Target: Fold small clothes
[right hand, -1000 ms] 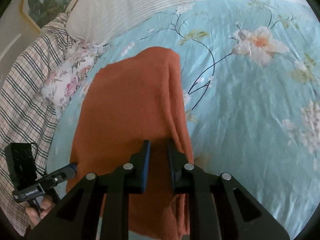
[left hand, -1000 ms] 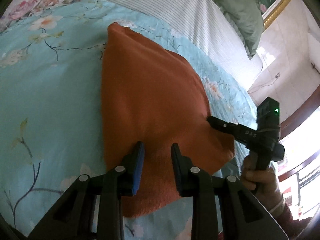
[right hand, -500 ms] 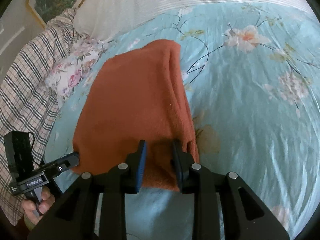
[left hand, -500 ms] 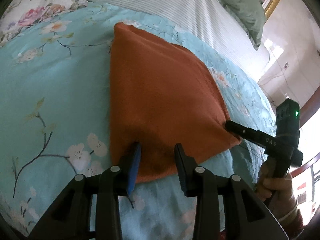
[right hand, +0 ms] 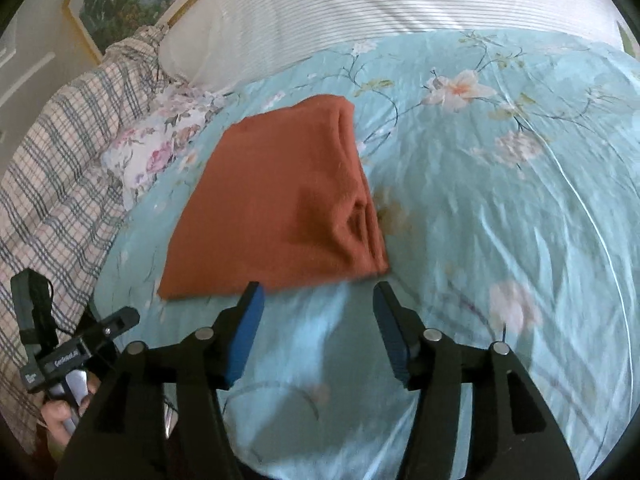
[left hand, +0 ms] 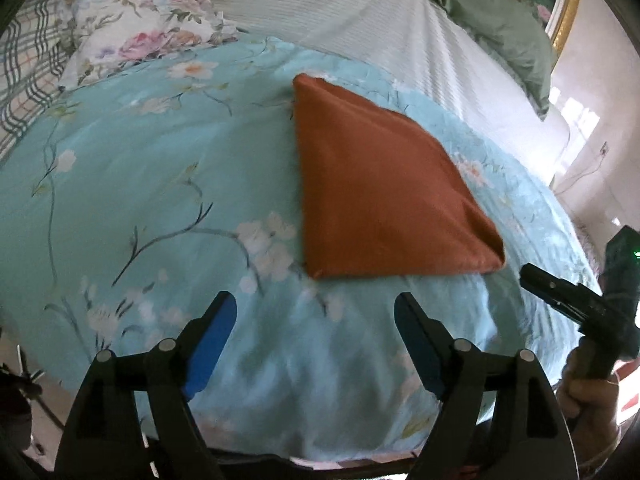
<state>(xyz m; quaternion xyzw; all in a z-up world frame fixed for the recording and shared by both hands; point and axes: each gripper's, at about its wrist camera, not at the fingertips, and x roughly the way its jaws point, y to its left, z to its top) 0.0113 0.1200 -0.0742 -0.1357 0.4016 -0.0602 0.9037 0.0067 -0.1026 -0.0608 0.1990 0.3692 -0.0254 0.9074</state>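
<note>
A folded orange cloth (left hand: 384, 196) lies flat on the light blue flowered bedspread (left hand: 160, 184), toward one o'clock from the centre of the left wrist view and toward eleven o'clock from the centre of the right wrist view, where its layered folded edge runs along its three o'clock side. The left gripper (left hand: 316, 320) hangs at six o'clock in its own view with its jaws opening, the blue-padded fingers (left hand: 208, 344) well apart and only bedspread between them; the cloth's near edge sits beyond the fingertips, apart from them. The right gripper (right hand: 318, 312) also has its jaws opening, nothing between the pads, and its fingertips are just short of the cloth's near edge, the left one close beside it. At four o'clock in the left view a hand (left hand: 592, 400) grips the right gripper's handle. At twelve o'clock lies a white striped pillow (right hand: 360, 12), and at nine o'clock in the right view a checked blanket (right hand: 60, 152).
</note>
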